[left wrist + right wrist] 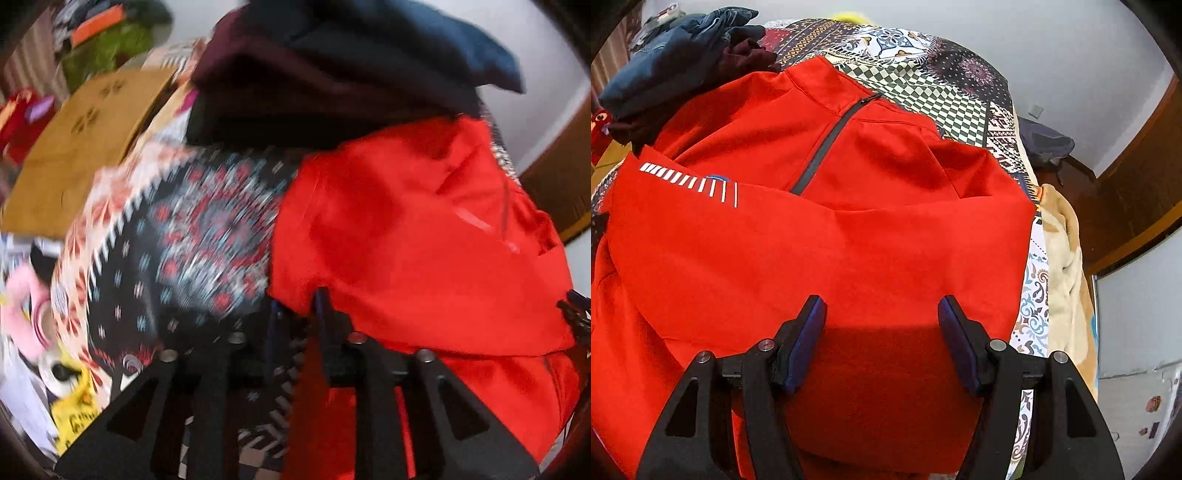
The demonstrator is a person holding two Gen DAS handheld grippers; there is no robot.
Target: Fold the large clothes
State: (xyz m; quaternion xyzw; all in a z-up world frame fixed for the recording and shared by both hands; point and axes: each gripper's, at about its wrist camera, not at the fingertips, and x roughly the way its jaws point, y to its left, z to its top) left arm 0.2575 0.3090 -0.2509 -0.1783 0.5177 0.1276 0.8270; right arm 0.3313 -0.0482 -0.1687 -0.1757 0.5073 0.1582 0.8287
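My red jacket (820, 236) lies on the bed (945, 107) ahead of both claws, one sleeve already folded across the chest; the rest, I judge, remains. Dark clothes (676, 70) sit beyond it. Right claw (882, 325) hovers wide open, empty. Left claw (295, 314), nearly closed, pinches the jacket's edge.

We're in a bedroom at home: a patchwork bedspread (934, 85) covers the bed, with a heap of dark clothes (683, 62) piled at one end. Wooden door trim (1137, 192) frames plain pale walls (1071, 55), and a cream blanket (1067, 258) hangs off the bed's edge.
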